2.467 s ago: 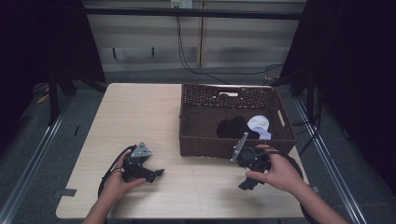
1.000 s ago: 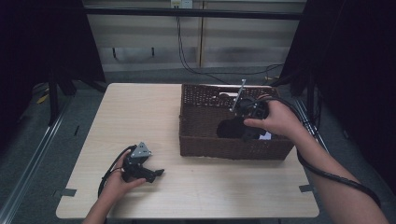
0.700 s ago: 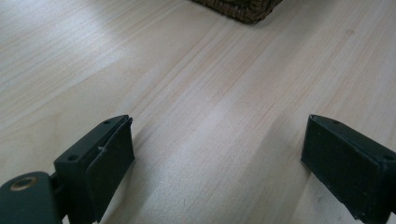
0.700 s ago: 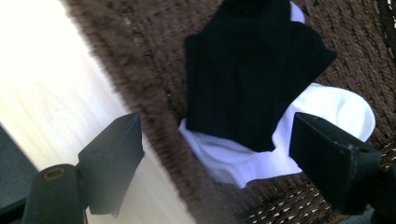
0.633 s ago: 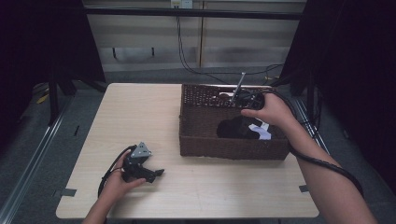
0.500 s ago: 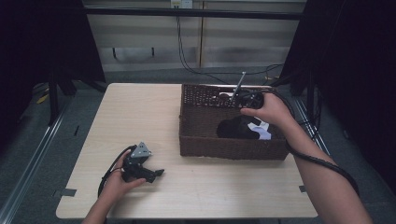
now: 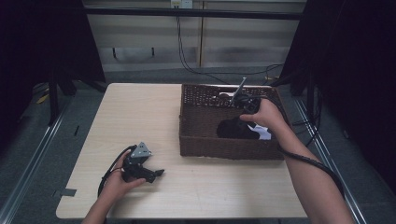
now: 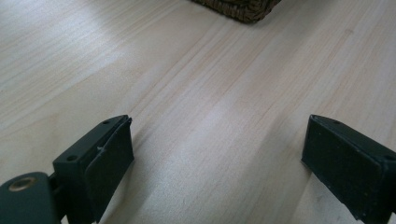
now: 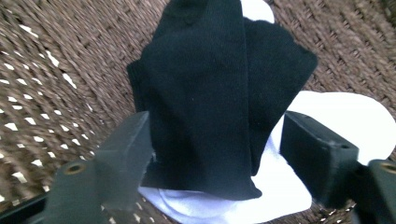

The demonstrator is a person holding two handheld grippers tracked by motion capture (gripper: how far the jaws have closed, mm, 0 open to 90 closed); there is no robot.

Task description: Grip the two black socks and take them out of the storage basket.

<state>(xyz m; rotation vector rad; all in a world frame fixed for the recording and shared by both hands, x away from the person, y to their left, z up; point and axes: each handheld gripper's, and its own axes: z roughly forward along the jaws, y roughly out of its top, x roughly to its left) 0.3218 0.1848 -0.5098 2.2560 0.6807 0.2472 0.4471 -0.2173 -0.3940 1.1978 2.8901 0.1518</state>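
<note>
Pale wood surface runs under us, dark curtains hanging around the room beyond. Nearest us, our left gripper rests low on that wood, released, jaws wide with only bare grain between them, and a corner of the wicker basket sits well ahead of it. Further out, our right gripper is down inside the brown woven basket. Its jaws have just been closing in, yet we see them apart, straddling the black sock without pressing it. That sock lies directly between and ahead of the jaws, on top of a white sock spreading beneath and to the side.
</note>
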